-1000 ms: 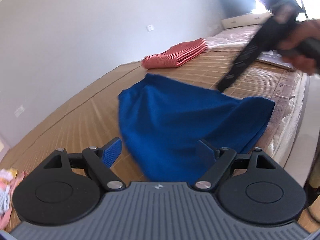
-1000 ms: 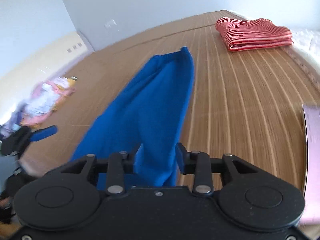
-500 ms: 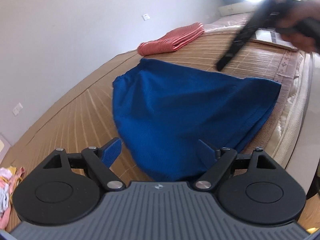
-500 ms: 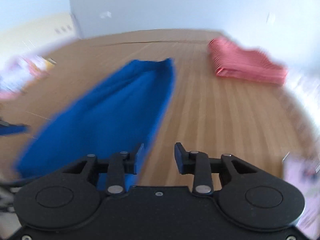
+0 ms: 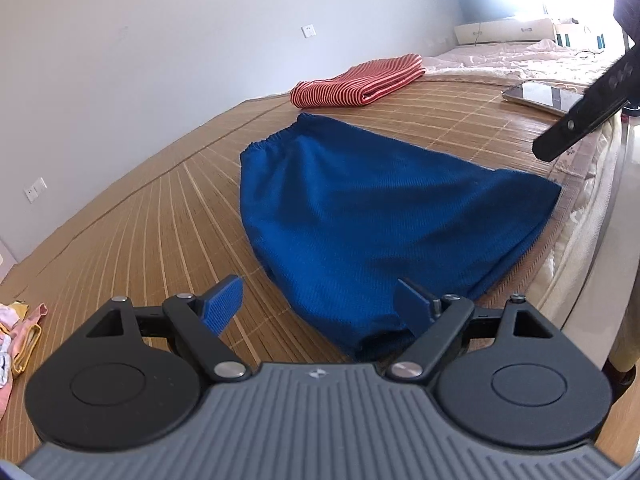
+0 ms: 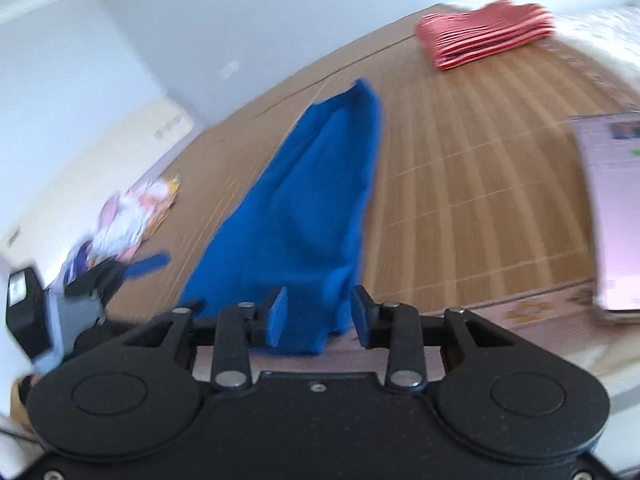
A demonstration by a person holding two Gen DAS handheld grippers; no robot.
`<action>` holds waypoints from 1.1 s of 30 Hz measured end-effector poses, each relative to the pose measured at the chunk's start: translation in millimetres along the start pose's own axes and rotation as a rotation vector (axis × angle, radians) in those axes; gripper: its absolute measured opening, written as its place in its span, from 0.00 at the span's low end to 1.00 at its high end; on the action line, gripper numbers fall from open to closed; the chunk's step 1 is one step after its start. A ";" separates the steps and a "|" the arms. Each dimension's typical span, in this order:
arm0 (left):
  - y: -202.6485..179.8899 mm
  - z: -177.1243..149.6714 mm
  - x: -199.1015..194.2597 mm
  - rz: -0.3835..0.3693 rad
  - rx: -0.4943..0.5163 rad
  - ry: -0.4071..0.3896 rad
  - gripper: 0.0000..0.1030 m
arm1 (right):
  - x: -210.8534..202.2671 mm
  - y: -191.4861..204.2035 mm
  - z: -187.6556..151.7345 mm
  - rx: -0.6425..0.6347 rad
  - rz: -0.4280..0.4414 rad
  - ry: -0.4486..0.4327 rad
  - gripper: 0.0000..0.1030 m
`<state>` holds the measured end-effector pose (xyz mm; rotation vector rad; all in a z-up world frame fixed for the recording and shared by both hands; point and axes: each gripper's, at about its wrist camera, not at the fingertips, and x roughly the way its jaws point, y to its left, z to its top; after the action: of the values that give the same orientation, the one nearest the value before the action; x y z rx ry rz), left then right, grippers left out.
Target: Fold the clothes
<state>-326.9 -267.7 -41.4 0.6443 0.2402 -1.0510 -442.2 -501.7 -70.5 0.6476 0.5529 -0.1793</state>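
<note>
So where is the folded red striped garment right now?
The folded red striped garment lies on the bamboo mat near the wall, just beyond the blue garment's elastic waistband; in the right wrist view it sits upper right.

No readable text is showing anywhere. A small pale emblem is sitting on the grey ribbed housing of the left gripper, too small to make out. The phone at the right is displaying a lit screen in the right wrist view, blurred beyond reading. The white boxes at the far end are carrying dark marks, illegible.
</note>
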 end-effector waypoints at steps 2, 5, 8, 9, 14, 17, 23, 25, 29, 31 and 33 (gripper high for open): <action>1.1 -0.3 0.8 0.001 -0.006 0.003 0.84 | 2.9 0.2 -0.9 -0.034 -0.070 0.023 0.29; 1.4 -1.5 1.7 -0.007 0.000 0.010 0.84 | 7.7 7.4 -2.6 -0.070 -0.070 0.041 0.30; 1.6 -3.4 4.1 -0.008 0.010 0.018 0.84 | 16.6 24.9 -4.4 -0.152 -0.100 0.068 0.31; 1.6 -4.0 4.7 -0.010 0.010 0.021 0.84 | 19.6 31.6 -4.7 -0.189 -0.123 0.076 0.31; 1.4 -5.4 5.1 -0.018 0.014 0.023 0.84 | 33.4 71.1 -17.7 -0.405 -0.261 0.110 0.27; 3.0 -7.0 4.5 -0.016 0.016 0.024 0.84 | 35.5 80.8 -22.9 -0.446 -0.245 0.114 0.08; 8.4 -9.1 6.9 -0.025 -0.011 0.025 0.85 | 19.3 79.0 -28.7 -0.385 -0.165 0.149 0.08; 8.7 -8.7 5.8 -0.021 -0.004 0.027 0.85 | 15.6 72.4 -28.5 -0.338 -0.153 0.157 0.09; 11.9 -4.0 -4.2 0.018 0.024 0.004 0.85 | 1.2 71.4 -21.4 -0.319 -0.172 0.158 0.33; 20.8 0.6 -10.1 0.016 -0.009 -0.019 0.85 | -7.6 73.9 -16.6 -0.343 -0.225 0.119 0.36; 31.1 7.2 -11.9 -0.010 -0.070 -0.043 0.87 | -14.3 77.8 -9.4 -0.345 -0.206 0.064 0.36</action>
<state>-306.7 -253.0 -18.2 0.5572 0.2415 -1.0600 -433.0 -434.7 -28.4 0.2607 0.6941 -0.2500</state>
